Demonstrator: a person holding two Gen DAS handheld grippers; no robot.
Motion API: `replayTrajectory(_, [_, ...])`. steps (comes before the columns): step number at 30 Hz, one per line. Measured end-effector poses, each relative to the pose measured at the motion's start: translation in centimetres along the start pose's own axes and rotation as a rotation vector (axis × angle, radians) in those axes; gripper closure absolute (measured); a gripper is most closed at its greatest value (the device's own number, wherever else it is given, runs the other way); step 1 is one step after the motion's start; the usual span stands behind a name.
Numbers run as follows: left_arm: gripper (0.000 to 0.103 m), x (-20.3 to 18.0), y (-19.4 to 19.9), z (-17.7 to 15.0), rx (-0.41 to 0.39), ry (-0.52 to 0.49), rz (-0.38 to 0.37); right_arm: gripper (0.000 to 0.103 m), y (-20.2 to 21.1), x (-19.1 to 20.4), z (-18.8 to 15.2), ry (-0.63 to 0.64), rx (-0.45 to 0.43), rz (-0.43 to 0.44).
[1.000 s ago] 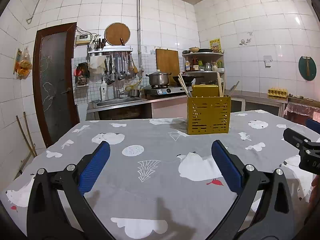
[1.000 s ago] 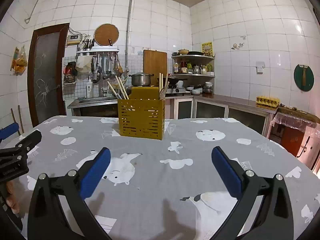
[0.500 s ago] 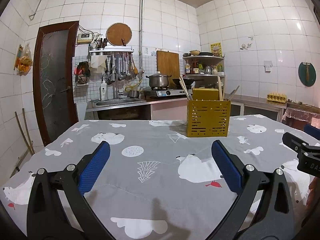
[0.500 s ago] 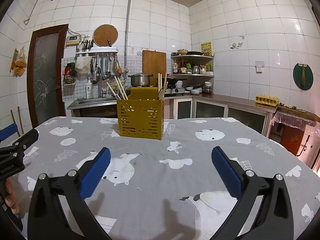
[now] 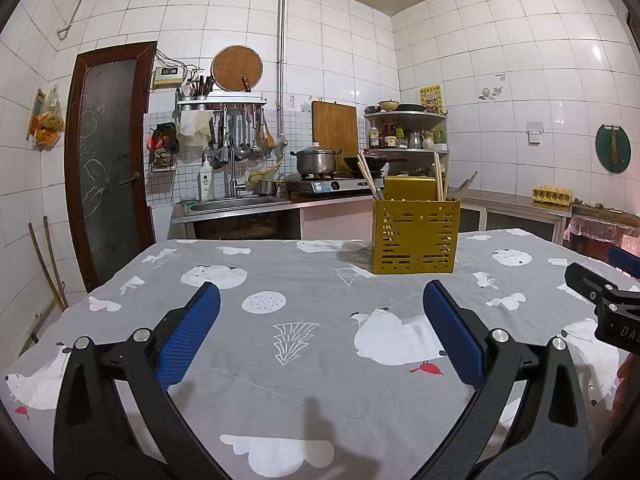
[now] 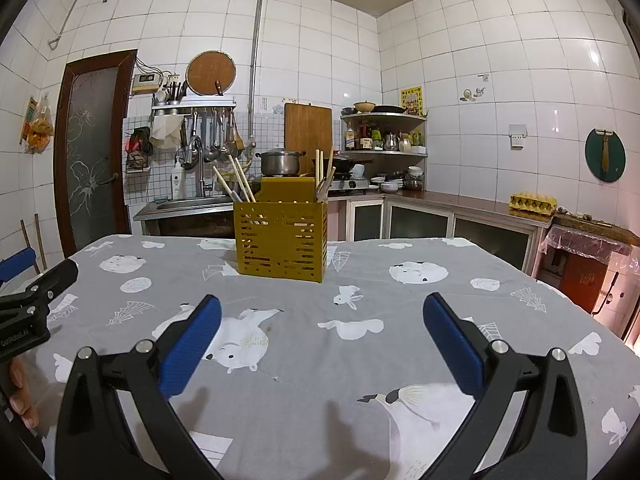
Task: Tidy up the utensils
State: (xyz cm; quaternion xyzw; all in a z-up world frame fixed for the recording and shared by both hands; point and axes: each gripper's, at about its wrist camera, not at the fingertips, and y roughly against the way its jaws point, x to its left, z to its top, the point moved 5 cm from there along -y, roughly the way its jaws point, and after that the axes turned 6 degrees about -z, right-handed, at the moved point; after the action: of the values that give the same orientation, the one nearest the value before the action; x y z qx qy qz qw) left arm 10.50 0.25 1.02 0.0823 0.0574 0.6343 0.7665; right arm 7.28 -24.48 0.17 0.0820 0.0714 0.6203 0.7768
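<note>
Left gripper (image 5: 321, 334): my blue-padded fingers are spread wide with nothing between them, hovering just above the cloth at the near edge of the table.
Right gripper (image 6: 322, 336): my other tool is spread just as wide, also empty, low over the cloth; its black tip also shows at the right edge of the left wrist view.
Utensil holder (image 6: 281, 241): a mustard-yellow slotted box stands upright on the far middle of the table, well apart from both of my grippers, ahead and to the right of my left one and ahead and slightly left of my right one.
Chopsticks (image 6: 241, 184): several pale sticks lean out of the holder's left side; more stand at its right side.
Metal utensil (image 5: 466, 185): something slim and silvery pokes out of the holder's right corner, possibly a spoon or fork handle; it is too small for me to tell.
Tablecloth (image 5: 320, 392): grey, printed with white bears, clouds and plants, covering the whole table; the space between my fingers and the holder is bare cloth.
My hand (image 6: 20, 400): fingertips show at the lower left edge of the right wrist view, wrapped around the left tool's handle.
Kitchen behind: a sink (image 5: 236, 203), a steel pot (image 5: 316, 160) on a stove, a wooden cutting board (image 6: 308, 130) against the tiles, and a brown door (image 5: 110, 160) at left.
</note>
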Motion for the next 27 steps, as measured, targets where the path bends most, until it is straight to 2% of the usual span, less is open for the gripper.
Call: replayTrajectory(27, [0.005,-0.05,-0.04,-0.07,0.007,0.002,-0.007,0.004,-0.07,-0.14,0.01,0.000,0.004,-0.001])
